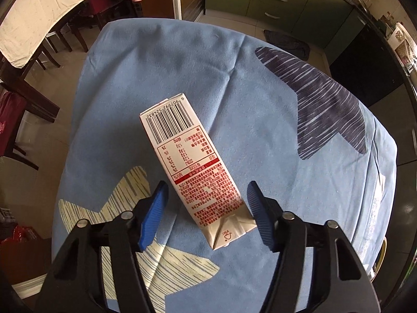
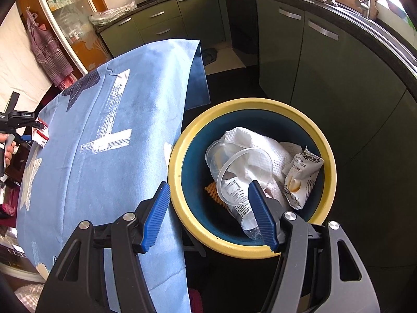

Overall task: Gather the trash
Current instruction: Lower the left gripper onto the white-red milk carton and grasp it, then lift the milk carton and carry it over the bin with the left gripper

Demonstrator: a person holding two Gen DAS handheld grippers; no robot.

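A white and red drink carton (image 1: 192,167) lies flat on the blue tablecloth (image 1: 182,60), barcode end away from me. My left gripper (image 1: 206,214) is open, its blue pads on either side of the carton's near folded end; the right pad is close to or touching it. My right gripper (image 2: 208,208) is open and empty above the rim of a yellow-rimmed blue bin (image 2: 325,156) beside the table. The bin holds a white paper towel (image 2: 258,146), clear plastic cups (image 2: 242,174) and a snack wrapper (image 2: 302,180). The carton (image 2: 41,137) and left gripper (image 2: 28,137) show far left in the right wrist view.
The tablecloth has dark (image 1: 325,96) and cream (image 1: 125,208) fish shapes. Dark wooden chairs (image 1: 23,99) stand left of the table. Green kitchen cabinets (image 2: 325,65) and a counter curve behind and right of the bin. A dark rag (image 1: 289,43) lies on the floor.
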